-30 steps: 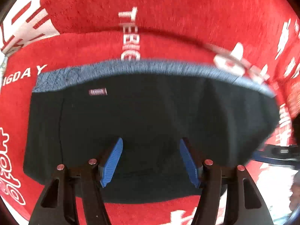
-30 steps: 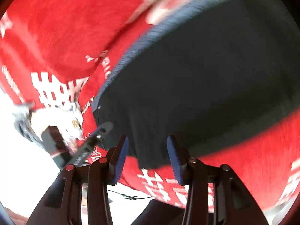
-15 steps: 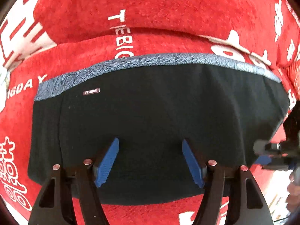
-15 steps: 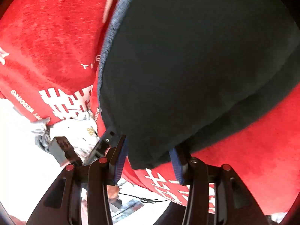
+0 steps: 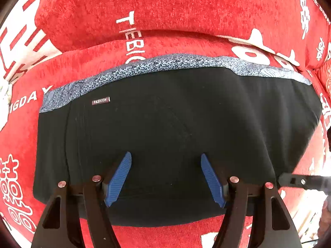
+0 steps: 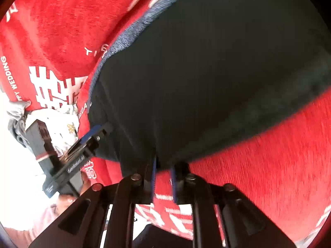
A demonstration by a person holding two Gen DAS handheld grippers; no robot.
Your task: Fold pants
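Black pants (image 5: 175, 124) lie folded on a red printed cover (image 5: 144, 4), their speckled grey-blue waistband (image 5: 165, 64) along the far edge. My left gripper (image 5: 165, 155) points down over the near part of the pants, open, with its blue pads wide apart and nothing pinched between them. In the right wrist view my right gripper (image 6: 163, 164) is closing its jaws on the near edge of the pants (image 6: 206, 72). The black fabric bunches between its fingertips. My left gripper (image 6: 91, 136) shows there at the pants' left edge.
The red cover (image 6: 258, 165) with white lettering spreads all around the pants. White and grey cloth (image 6: 62, 128) lies at its left edge. A hand (image 6: 68, 198) holds the left gripper's handle. My right gripper's finger (image 5: 300, 181) pokes in at the right of the left wrist view.
The right gripper's jaws have narrowed from half open to nearly together around the pants' near edge, and it has come closer and lower. The left gripper stays where it was, slightly rolled.
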